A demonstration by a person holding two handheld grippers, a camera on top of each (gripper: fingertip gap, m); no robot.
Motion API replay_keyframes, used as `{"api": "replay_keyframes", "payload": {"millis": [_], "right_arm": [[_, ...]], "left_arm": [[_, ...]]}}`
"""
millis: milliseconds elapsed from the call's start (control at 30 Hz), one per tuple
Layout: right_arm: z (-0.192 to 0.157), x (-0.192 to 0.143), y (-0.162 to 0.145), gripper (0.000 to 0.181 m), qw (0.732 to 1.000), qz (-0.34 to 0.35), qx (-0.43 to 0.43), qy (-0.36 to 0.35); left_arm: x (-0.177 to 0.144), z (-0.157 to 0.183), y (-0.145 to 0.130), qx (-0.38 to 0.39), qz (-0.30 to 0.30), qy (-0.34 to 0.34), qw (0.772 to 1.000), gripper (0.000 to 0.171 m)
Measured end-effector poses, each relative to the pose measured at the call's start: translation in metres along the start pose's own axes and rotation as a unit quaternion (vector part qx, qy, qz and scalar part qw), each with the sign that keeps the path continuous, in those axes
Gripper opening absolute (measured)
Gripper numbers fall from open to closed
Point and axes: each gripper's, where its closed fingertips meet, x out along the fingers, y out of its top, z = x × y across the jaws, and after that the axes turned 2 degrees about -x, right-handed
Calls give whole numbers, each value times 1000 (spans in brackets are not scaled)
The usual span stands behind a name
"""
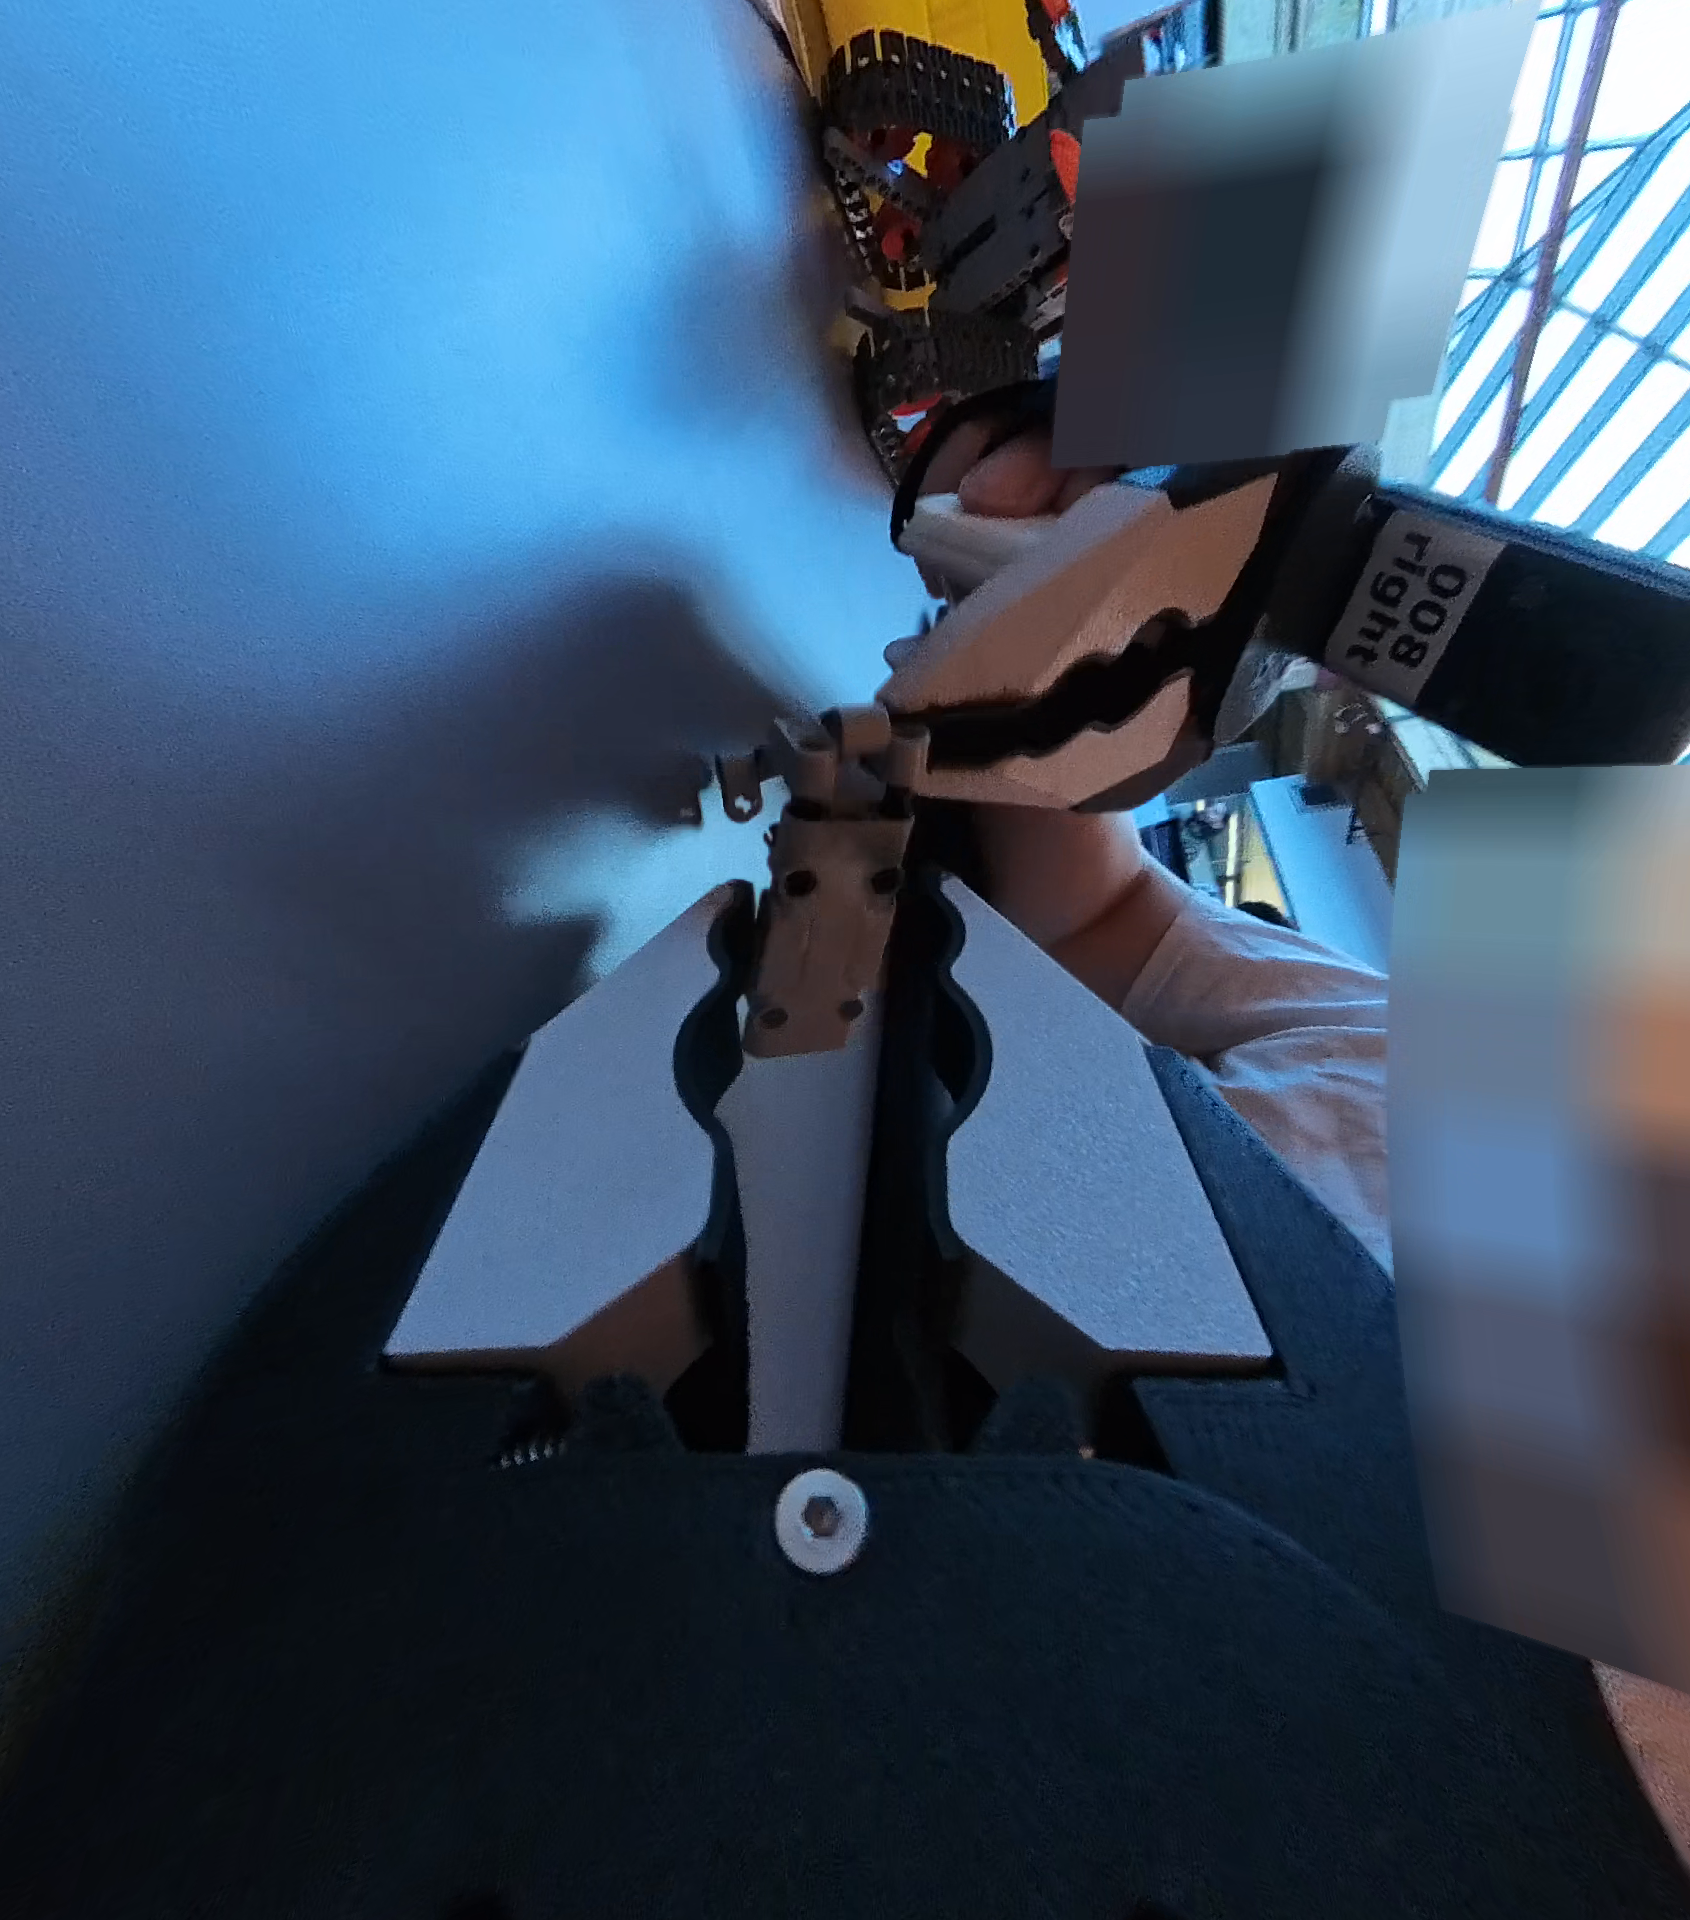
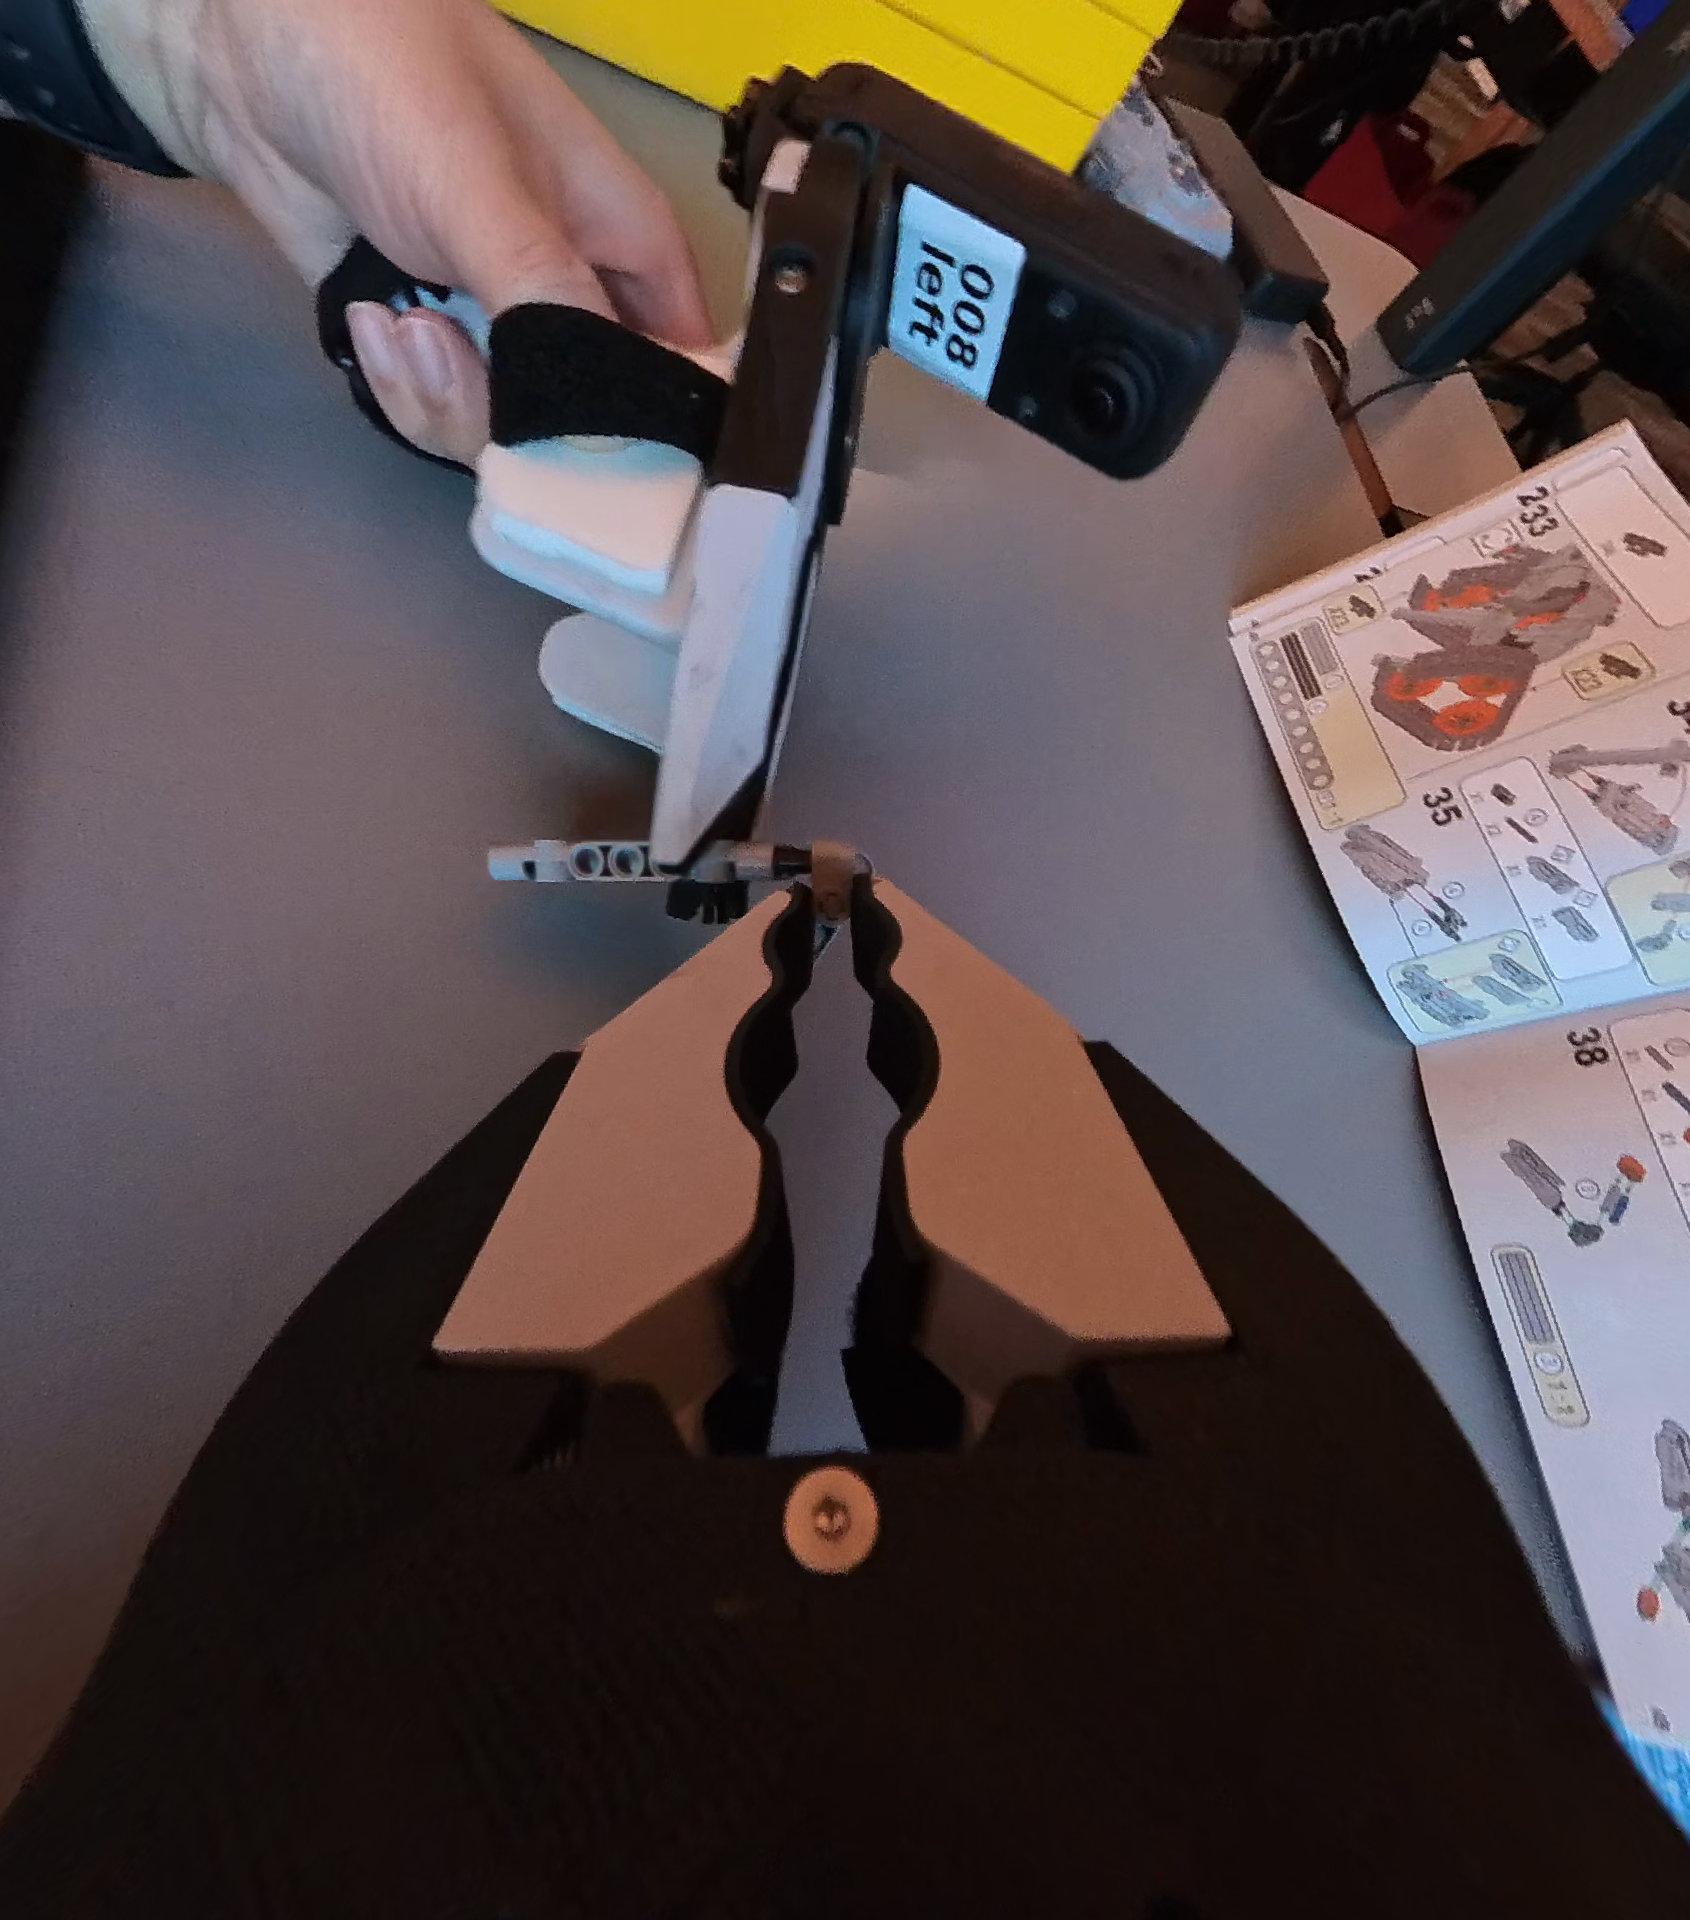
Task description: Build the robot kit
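Note:
A small grey toy-brick beam assembly (image 2: 592,862) with holes and a black pin is held above the grey table (image 2: 197,831). My left gripper (image 1: 828,906) is shut on the beam (image 1: 815,966), which stands up between its fingers. In the right wrist view the left gripper (image 2: 701,857) comes down from above onto the beam's middle. My right gripper (image 2: 828,896) is shut on a small grey connector (image 2: 833,864) at the beam's right end. In the left wrist view the right gripper (image 1: 898,732) reaches in from the right onto the assembly's top.
An open instruction booklet (image 2: 1547,831) lies on the table at the right. A yellow box (image 2: 872,52) stands at the back. A black, yellow and red tracked brick model (image 1: 934,208) stands behind the grippers. A dark monitor stand (image 2: 1599,156) is at the far right. The tips of both grippers are at nearly the same place.

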Motion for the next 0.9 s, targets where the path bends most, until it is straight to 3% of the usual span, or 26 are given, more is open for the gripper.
{"api": "replay_keyframes", "payload": {"millis": [200, 300, 900], "right_arm": [[4, 0, -4, 6, 999, -4, 40, -21], [5, 1, -6, 6, 998, -8, 50, -25], [-3, 1, -4, 6, 999, 16, 47, -1]], "left_arm": [[5, 0, 9, 8, 28, 14, 999, 33], [5, -5, 11, -9, 37, 12, 999, 26], [7, -4, 2, 9, -1, 19, 1000, 25]]}}
